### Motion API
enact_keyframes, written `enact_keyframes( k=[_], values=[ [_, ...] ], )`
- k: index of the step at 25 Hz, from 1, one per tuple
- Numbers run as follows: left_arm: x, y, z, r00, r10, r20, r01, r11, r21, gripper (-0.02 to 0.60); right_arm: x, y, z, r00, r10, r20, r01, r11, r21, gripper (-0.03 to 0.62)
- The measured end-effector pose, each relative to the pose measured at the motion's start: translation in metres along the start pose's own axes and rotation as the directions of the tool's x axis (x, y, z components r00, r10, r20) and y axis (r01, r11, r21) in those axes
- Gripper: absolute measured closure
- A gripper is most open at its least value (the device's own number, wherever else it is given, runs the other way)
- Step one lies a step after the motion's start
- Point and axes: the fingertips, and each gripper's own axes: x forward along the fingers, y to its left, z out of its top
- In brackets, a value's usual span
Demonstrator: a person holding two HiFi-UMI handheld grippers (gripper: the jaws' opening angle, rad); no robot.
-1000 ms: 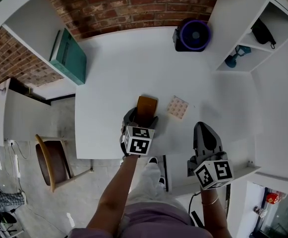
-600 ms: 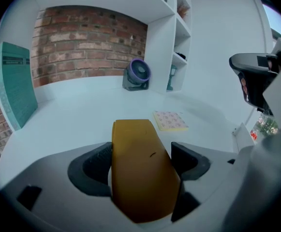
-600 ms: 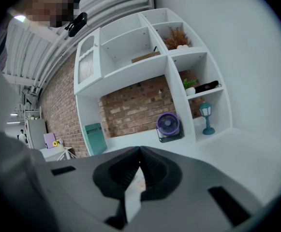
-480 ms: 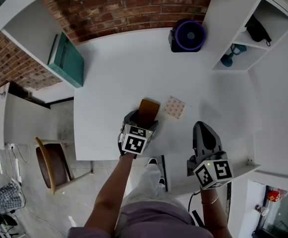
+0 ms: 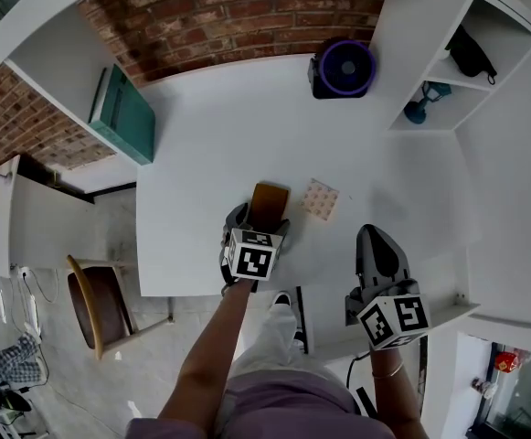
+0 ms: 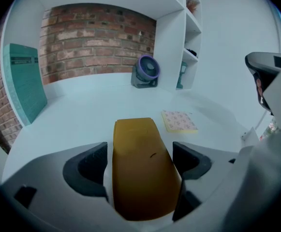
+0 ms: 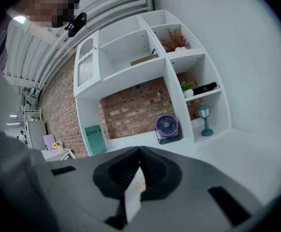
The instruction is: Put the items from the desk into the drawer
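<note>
Clearly left gripper (image 6: 142, 161) fingers clamp a mustard block (image 6: 139, 178), near end hidden; right gripper (image 7: 140, 151) fingers touch.

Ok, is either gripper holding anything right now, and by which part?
The left gripper holds the mustard-brown object by its long sides at the near end. The right gripper is shut with nothing clearly in it.

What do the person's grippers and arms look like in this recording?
The left gripper and the right gripper both have grey moulded bodies with black jaws. Each carries a white cube printed with black square markers. The forearms are bare, with no sleeves reaching them. A thin bracelet circles the right wrist. The person wears a mauve top.
</note>
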Motion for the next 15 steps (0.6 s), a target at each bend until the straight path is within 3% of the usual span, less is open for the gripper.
enact_keyframes(
  k=[6, 15],
  values=[
    [0.0047, -0.0012, -0.0027, 0.998, 0.046, -0.049, -0.049, 0.997, -0.066, 0.167, -0.0023, -0.003, -0.0001, 1.0, -0.003, 0.008, 0.003, 1.0, 0.003, 0.591],
    [0.005, 0.001, -0.0033, 0.998, 0.055, -0.019, -0.056, 0.997, -0.054, 0.166, -0.0033, 0.0, -0.0009, 1.0, -0.002, 0.002, 0.002, 1.0, 0.006, 0.591]
  ],
)
